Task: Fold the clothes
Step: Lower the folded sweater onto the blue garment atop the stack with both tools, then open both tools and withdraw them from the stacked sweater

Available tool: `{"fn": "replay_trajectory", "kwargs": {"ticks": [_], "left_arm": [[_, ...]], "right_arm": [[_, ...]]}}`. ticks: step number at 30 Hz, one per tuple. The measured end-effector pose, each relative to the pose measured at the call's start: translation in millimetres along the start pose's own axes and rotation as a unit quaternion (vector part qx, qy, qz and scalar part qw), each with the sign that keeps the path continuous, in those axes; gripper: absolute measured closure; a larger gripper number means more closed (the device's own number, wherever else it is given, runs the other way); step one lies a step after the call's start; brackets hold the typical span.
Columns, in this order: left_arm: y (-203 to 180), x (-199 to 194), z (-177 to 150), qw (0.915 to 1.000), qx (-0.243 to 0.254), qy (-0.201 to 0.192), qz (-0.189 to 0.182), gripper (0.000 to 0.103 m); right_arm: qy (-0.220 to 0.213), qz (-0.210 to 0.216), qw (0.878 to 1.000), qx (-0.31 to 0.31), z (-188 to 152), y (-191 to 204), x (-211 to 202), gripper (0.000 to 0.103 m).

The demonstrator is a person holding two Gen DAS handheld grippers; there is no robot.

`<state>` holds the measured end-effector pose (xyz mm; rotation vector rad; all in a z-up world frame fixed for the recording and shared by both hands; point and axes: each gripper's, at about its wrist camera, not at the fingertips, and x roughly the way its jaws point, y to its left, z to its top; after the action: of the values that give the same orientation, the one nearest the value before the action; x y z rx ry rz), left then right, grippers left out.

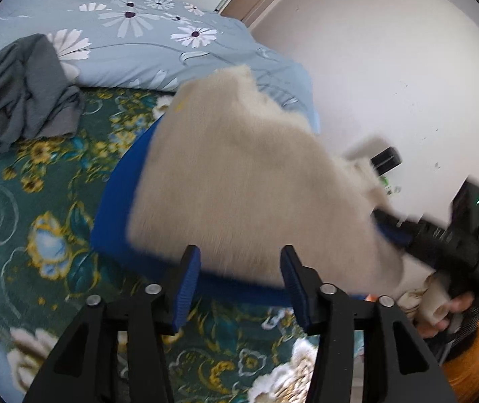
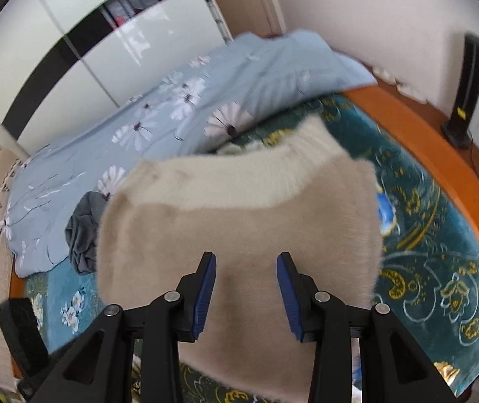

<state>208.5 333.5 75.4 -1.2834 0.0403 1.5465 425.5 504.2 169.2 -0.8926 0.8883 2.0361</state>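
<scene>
We note the fluffy cream knit garment (image 2: 239,221), soft, light and floppy, lies mid-bed over a blue layer (image 1: 118,208); left gripper (image 1: 239,278) and right gripper (image 2: 244,285) unclenched above it; take its hem corners.

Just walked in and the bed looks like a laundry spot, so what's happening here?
A person with a gripper in each hand is folding clothes. A fuzzy beige garment is over the green floral blanket; the left gripper is open at its edge, and whether the right gripper pinches it is unclear. A crumpled grey garment lies by the blue duvet.
</scene>
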Motion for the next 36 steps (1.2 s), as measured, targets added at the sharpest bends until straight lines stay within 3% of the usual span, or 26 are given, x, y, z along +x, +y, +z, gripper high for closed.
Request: {"fn": "replay_trajectory", "kwargs": {"ticks": [6,11,19,23,25,30,36], "left_arm": [[-12,-2,-37,0.9995,0.019,-0.002,0.025,0.045],[-26,-5,-63,0.9961,0.061,-0.019,0.061,0.037],[-39,-12,-87,0.9867,0.107,-0.043,0.114,0.031],[-40,-15,-88,0.9866,0.110,-0.049,0.110,0.031],[-38,-16,-89,0.9871,0.105,-0.052,0.108,0.030],[-29,-16,-91,0.9896,0.085,-0.048,0.106,0.029],[-24,-16,-92,0.9909,0.072,-0.047,0.104,0.027]], "right_arm": [[0.004,0.034,0.999,-0.026,-32,34,-14,0.062],[0.048,0.039,0.997,-0.055,-80,54,-2,0.062],[0.054,-0.029,0.995,-0.072,-117,47,6,0.062],[0.057,-0.060,0.995,-0.047,-129,33,12,0.056],[0.060,-0.061,0.996,-0.032,-134,29,19,0.047],[0.065,-0.072,0.995,-0.013,-150,26,23,0.041],[0.032,-0.101,0.994,-0.017,-147,30,18,0.031]]}}
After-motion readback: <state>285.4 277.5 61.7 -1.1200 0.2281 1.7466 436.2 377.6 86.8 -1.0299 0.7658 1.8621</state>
